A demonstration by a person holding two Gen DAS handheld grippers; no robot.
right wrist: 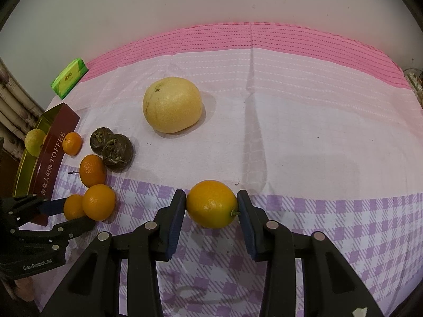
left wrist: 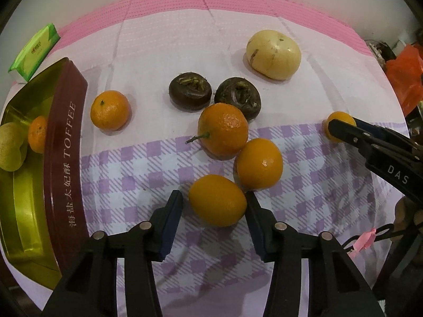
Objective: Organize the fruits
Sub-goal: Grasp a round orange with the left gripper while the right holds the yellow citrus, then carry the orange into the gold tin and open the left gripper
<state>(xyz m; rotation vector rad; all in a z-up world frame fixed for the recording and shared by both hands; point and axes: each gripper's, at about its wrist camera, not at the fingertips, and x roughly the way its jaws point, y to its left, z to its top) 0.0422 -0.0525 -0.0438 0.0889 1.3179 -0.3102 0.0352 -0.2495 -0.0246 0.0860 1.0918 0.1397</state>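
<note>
Two fruits lie in the toffee tin (left wrist: 63,158) so far: a yellow-green fruit (left wrist: 10,150) and a small orange (left wrist: 38,137) beside it. The rest is out on the checked cloth (left wrist: 304,185) that covers the counter, so I would judge the sorting barely begun.

The left gripper (left wrist: 212,198) points down over the nearest orange (left wrist: 216,199). Its fingers sit either side of the fruit, one touching and the other showing a sliver of cloth, so the orange is bracketed but not yet pinched. It rests on the cloth just beside the tin.

The right gripper (right wrist: 211,200) has its fingers closed on the stubby-stemmed orange (right wrist: 211,203), both pads against the skin. That one sits well apart from the tin, and I cannot tell whether it has left the cloth.

Loose fruit to come:
- a long-stemmed orange (left wrist: 223,129)
- another orange (left wrist: 259,163) touching it
- a lone orange (left wrist: 109,111) near the tin wall
- two dark brown fruits (left wrist: 190,91) side by side
- a big pale yellow fruit (left wrist: 273,54) farthest back

A green packet (left wrist: 34,50) lies behind the tin.
</note>
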